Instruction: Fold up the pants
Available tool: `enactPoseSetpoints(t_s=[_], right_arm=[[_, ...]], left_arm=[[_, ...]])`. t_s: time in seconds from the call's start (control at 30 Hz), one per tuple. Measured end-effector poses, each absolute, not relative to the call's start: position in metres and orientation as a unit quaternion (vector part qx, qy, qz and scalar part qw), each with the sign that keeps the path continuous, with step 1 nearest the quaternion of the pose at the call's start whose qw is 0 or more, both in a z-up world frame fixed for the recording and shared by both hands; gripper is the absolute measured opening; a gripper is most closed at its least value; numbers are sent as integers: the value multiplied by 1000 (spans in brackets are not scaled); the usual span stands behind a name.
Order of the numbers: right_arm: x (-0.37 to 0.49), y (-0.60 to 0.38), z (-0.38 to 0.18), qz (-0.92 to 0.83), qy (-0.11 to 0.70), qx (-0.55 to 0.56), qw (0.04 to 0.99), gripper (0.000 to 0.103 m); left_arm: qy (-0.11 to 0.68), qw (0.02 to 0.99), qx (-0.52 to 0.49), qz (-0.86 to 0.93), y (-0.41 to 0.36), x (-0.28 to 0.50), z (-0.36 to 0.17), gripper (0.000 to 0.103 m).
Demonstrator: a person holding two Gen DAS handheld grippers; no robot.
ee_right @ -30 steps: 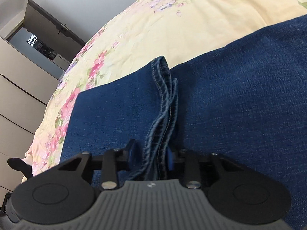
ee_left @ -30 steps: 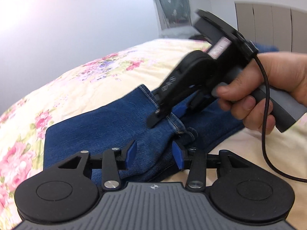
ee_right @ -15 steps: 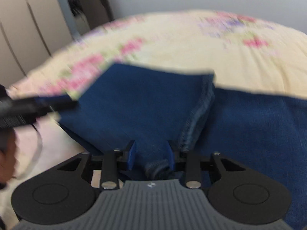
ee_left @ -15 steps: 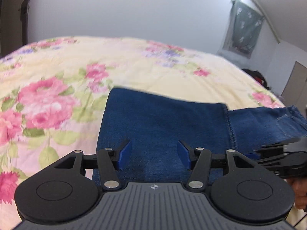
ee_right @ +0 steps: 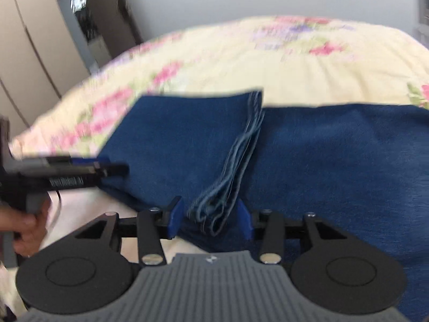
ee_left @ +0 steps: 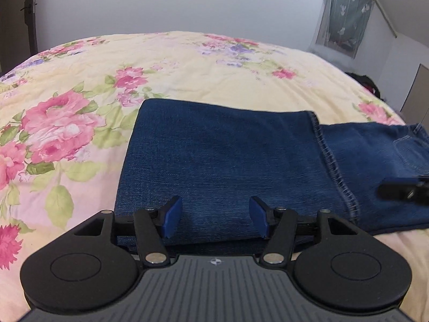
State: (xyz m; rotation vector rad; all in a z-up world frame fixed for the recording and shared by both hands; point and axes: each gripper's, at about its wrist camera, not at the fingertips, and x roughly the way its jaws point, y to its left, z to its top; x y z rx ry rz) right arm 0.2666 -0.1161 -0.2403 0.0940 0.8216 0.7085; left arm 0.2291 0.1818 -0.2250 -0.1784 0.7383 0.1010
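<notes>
Lying folded on floral bedspread (ee_left: 187,61): jeans (ee_left: 219,161); no containers.

Each gripper, the left gripper (ee_left: 215,216) and the right gripper (ee_right: 210,218), has a ribbed grey body flanked by two round black discs, with black linkage arms fastened by silver screws and blue pads (ee_left: 171,216) on the fingers (white lettering on the side, too blurred to read).
</notes>
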Motion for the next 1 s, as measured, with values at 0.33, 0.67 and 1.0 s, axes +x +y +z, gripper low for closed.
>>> enactPoseSetpoints(t_s=[0.33,0.67,1.0], right_arm=[[274,-357,-231,80,341,281,894,54],[310,-522,-272,-49,278,479,831,73],[356,-540,-310,-48,283,514,808,71]], left_arm=[[339,932,-122,32,145,245,-215,69],[340,932,-120,-44,44,296,-199,69],[373,920,-100,-68,-27,321,-217,69]])
